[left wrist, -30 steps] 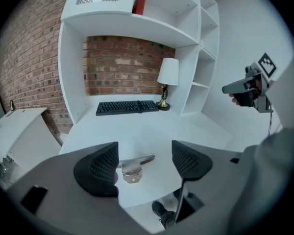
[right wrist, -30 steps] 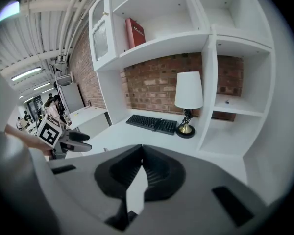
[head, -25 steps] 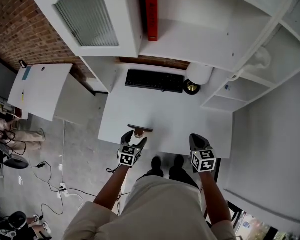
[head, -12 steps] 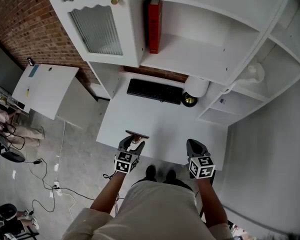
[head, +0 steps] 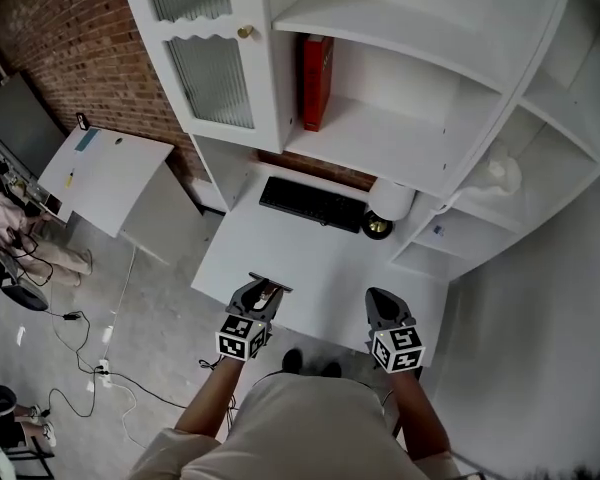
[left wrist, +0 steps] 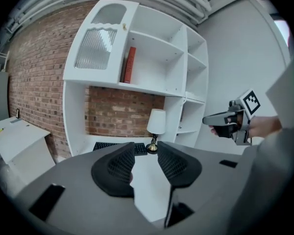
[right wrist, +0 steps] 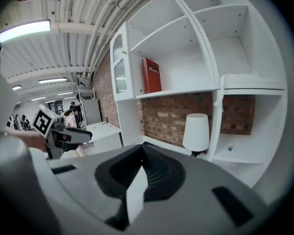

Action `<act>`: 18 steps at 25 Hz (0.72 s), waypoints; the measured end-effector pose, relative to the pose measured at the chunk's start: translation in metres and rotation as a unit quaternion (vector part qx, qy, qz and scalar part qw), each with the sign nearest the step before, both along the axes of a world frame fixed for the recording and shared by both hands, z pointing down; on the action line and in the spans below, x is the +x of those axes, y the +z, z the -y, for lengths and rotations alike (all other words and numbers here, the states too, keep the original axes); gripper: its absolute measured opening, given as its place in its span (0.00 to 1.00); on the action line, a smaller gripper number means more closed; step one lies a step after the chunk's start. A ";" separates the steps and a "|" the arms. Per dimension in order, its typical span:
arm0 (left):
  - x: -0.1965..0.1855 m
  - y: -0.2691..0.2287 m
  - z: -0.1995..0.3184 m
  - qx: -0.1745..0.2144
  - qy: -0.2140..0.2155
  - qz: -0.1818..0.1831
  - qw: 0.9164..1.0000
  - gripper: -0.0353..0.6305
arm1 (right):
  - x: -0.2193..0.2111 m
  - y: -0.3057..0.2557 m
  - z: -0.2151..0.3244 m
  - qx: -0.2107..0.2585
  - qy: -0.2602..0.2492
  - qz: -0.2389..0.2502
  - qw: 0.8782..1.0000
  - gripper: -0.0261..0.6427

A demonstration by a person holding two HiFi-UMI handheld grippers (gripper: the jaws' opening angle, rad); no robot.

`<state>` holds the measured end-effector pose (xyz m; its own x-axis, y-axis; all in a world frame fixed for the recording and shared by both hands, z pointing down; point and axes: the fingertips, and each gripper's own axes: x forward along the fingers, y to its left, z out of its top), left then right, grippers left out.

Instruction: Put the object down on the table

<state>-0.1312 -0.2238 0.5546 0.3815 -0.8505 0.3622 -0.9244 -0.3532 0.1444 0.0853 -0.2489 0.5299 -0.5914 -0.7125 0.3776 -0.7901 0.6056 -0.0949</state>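
Observation:
The object (head: 271,286) is a small thing with a dark flat top and a brownish base. It sits on the white table (head: 320,253) near the front edge, right at the tips of my left gripper (head: 261,293). In the left gripper view that gripper (left wrist: 147,148) has its jaws closing, with a gap still between the pads. Only bare table shows through the gap, plus a tan sliver by the left pad. My right gripper (head: 380,301) hovers at the table's front right, shut and empty; its pads (right wrist: 143,155) meet.
A black keyboard (head: 313,204) and a white-shaded lamp (head: 390,203) stand at the back of the table. White shelves above hold a red book (head: 316,68). A second white desk (head: 105,173) stands to the left, with cables on the floor.
The head view has tilted up, so both grippers sit lower in frame. The left gripper's jaws have narrowed. The object stays on the table at their tips.

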 end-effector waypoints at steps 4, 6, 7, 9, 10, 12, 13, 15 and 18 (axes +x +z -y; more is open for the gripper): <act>0.000 -0.013 -0.002 0.016 -0.021 0.001 1.000 0.20 | 0.006 -0.007 0.001 0.011 -0.005 0.000 1.000 0.04; -0.003 -0.019 -0.003 0.022 -0.033 0.004 0.999 0.15 | 0.009 -0.013 0.001 0.018 -0.007 -0.001 1.000 0.04; -0.003 -0.022 -0.003 0.026 -0.036 0.004 0.999 0.11 | 0.011 -0.016 0.001 0.022 -0.008 -0.002 1.000 0.04; -0.003 -0.030 -0.004 0.035 -0.040 0.003 0.999 0.06 | 0.015 -0.023 0.001 0.030 -0.007 -0.003 1.000 0.04; -0.003 -0.033 -0.004 0.038 -0.040 0.002 0.998 0.04 | 0.017 -0.026 0.002 0.034 -0.005 -0.002 0.999 0.04; -0.001 -0.039 -0.004 0.045 -0.039 -0.002 0.998 0.04 | 0.021 -0.031 0.004 0.040 -0.002 0.000 0.999 0.04; 0.000 -0.042 -0.004 0.048 -0.038 -0.003 0.998 0.04 | 0.022 -0.032 0.004 0.042 -0.002 0.001 0.999 0.04; 0.001 -0.045 -0.004 0.052 -0.037 -0.002 0.998 0.04 | 0.022 -0.036 0.003 0.049 -0.007 0.000 0.999 0.04; 0.002 -0.051 -0.004 0.057 -0.036 -0.001 0.998 0.04 | 0.019 -0.042 0.001 0.059 -0.016 0.001 0.998 0.04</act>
